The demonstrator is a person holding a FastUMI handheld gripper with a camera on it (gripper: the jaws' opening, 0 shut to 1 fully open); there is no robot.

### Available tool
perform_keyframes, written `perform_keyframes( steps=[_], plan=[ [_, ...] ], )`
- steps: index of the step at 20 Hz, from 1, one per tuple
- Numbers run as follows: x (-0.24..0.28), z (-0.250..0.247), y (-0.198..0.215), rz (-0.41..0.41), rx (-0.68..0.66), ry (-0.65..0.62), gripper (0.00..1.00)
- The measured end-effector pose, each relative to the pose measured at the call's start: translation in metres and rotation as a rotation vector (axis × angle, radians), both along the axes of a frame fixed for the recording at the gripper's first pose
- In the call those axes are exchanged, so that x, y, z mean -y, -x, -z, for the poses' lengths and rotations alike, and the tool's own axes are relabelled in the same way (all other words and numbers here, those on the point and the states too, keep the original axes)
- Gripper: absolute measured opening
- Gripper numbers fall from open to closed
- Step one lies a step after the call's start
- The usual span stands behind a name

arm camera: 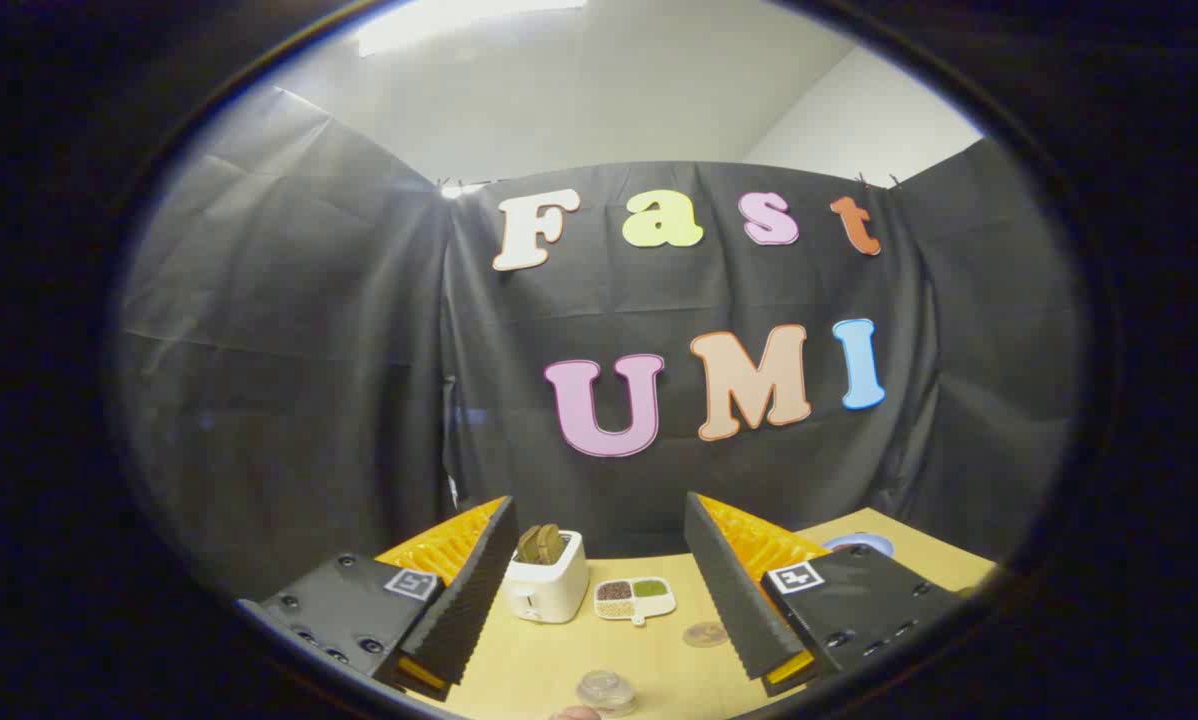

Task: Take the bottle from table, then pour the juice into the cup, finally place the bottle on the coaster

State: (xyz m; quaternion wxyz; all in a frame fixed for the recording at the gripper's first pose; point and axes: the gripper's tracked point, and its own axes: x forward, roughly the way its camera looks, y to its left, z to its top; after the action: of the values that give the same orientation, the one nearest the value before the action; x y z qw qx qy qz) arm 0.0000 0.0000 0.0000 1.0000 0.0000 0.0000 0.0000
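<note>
Gripper view, opening stage of the task. The gripper [599,560] is held above the near part of a pale wooden table [659,660], aimed mostly at the booth's wall, so little of the tabletop shows. Its jaws stand spread wide and hold nothing.

Between the fingers and beyond them stands a white toaster [547,588] with two brown slices [539,543] upright in its slots. Just right of the toaster lies a small divided dish [635,599] with grains or spices in its compartments. Nearer, close beside the right finger, lies a flat round disc [705,633], probably the coaster. At the near edge, just below the gap between the fingers, sits a clear round object [605,691], seemingly the cup or the bottle's top seen from above; which one cannot be told. Touching its near side is a small pinkish rounded shape [574,713], unidentified. At the far right, beyond the right finger, a blue-rimmed plate [859,544] is partly visible.

Step in hand, as judged: the bottle is not yet taken. The next move calls for tilting the gripper downward to bring the near tabletop into view, identifying the bottle, and lowering the open fingers to either side of it before closing.
</note>
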Motion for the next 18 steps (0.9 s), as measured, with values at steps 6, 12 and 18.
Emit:
perform_keyframes(
  steps=[6, 12, 18],
  plan=[
    [-0.003, 0.016, -0.003, -0.007, -0.030, 0.009, 1.00],
    [-0.003, 0.036, -0.009, -0.011, -0.068, 0.065, 1.00],
    [0.010, 0.080, -0.014, 0.046, -0.142, 0.079, 1.00]
  ],
)
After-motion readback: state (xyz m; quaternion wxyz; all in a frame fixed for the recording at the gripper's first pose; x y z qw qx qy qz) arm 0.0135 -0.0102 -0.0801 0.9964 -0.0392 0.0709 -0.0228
